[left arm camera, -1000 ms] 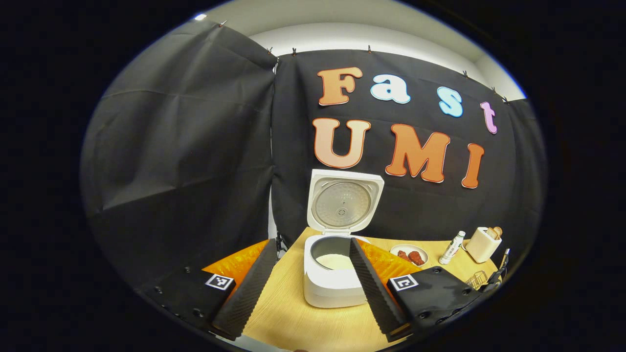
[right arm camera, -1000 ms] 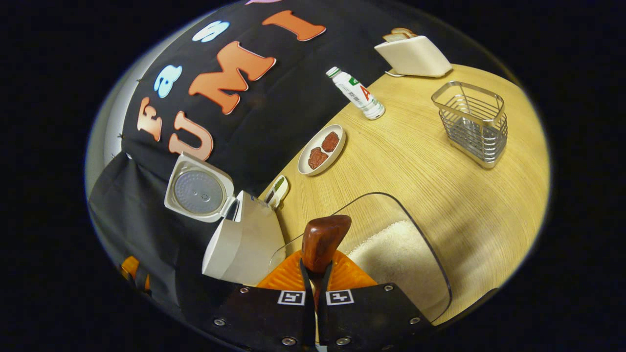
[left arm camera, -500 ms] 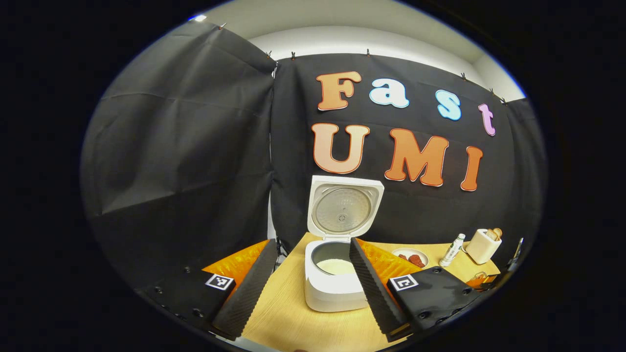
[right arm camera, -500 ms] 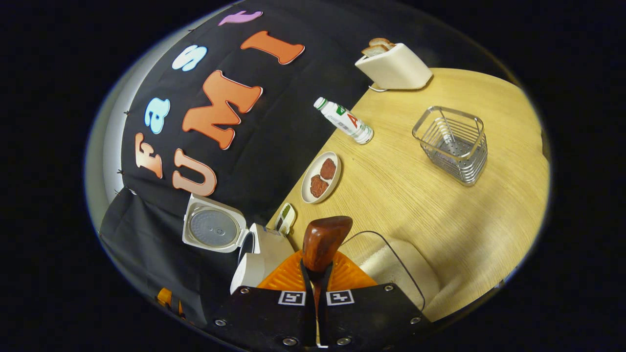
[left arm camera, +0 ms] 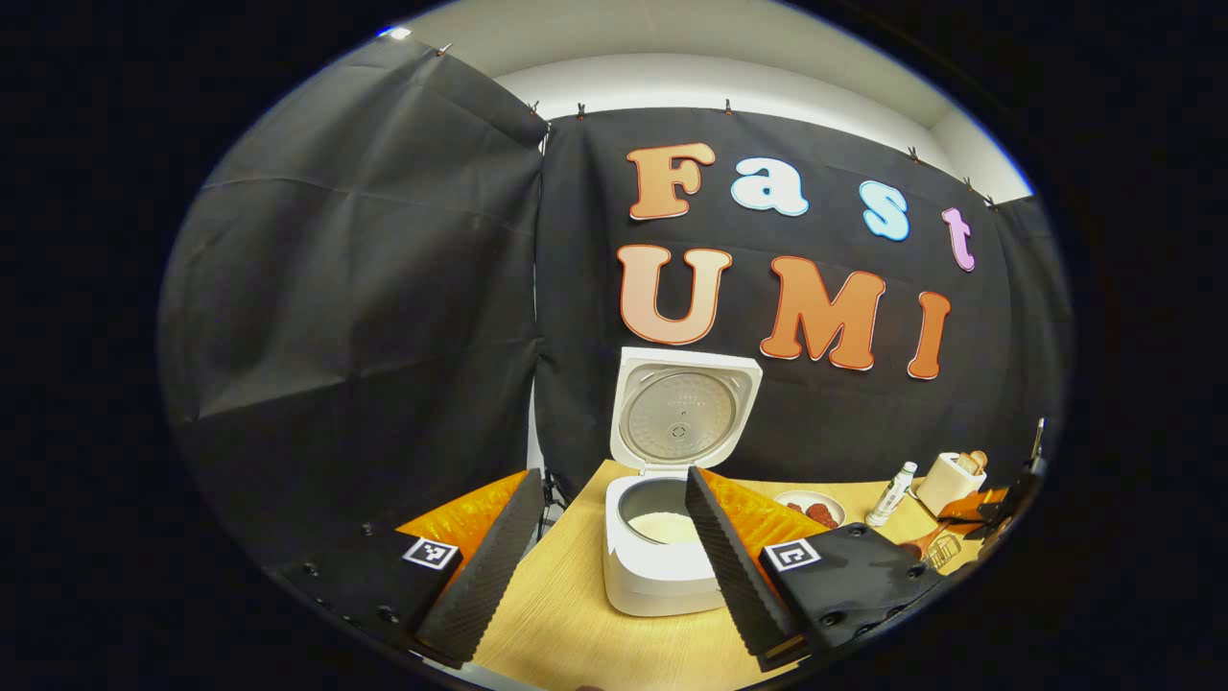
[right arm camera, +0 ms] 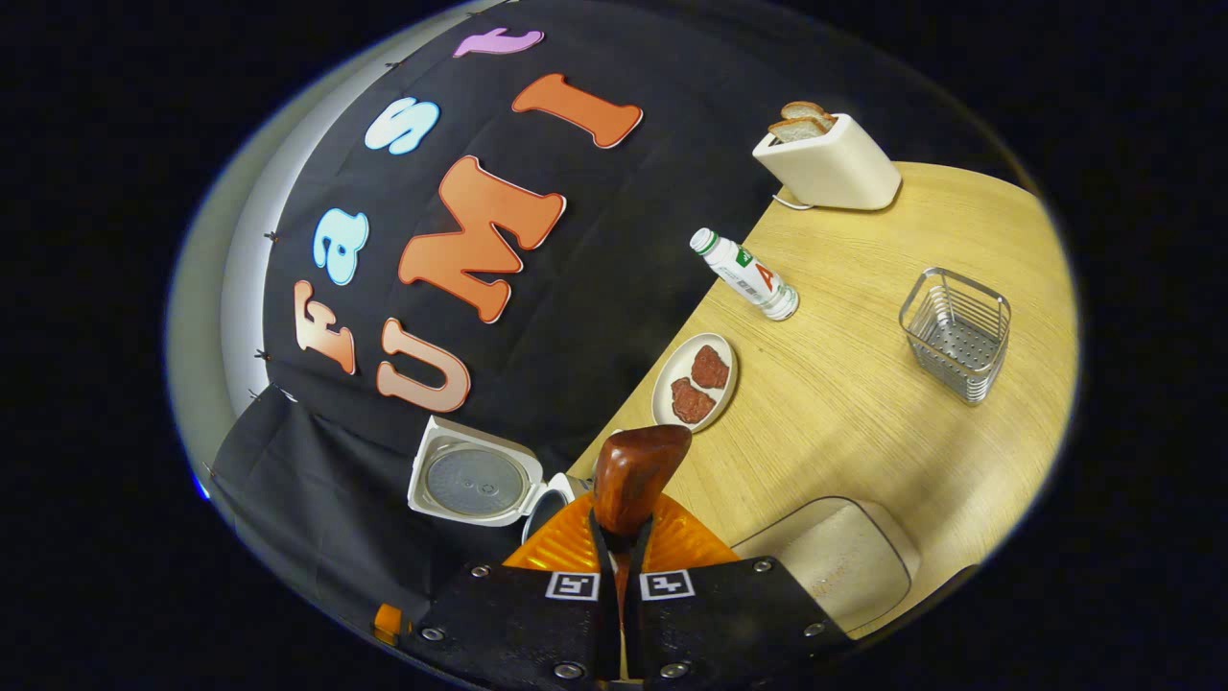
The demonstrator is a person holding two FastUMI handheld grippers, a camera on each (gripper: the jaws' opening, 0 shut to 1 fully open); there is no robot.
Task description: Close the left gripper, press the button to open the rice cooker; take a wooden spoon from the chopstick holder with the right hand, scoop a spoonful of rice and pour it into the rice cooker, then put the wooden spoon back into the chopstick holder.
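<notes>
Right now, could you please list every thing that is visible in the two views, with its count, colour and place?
rice cooker: one, white, lid open, rice inside, on the table's left part
table: one, light wood
plate: one, white, two reddish-brown pieces on it, near the booth wall
bottle: one, white with green cap, upright near the wall
toaster: one, cream, bread slices in it, far corner
chopstick holder: one, metal wire, right of the plate
rice container: one, clear, rice inside, near edge
wooden spoon: one, dark brown, in right gripper
left gripper: open, facing the cooker
</notes>
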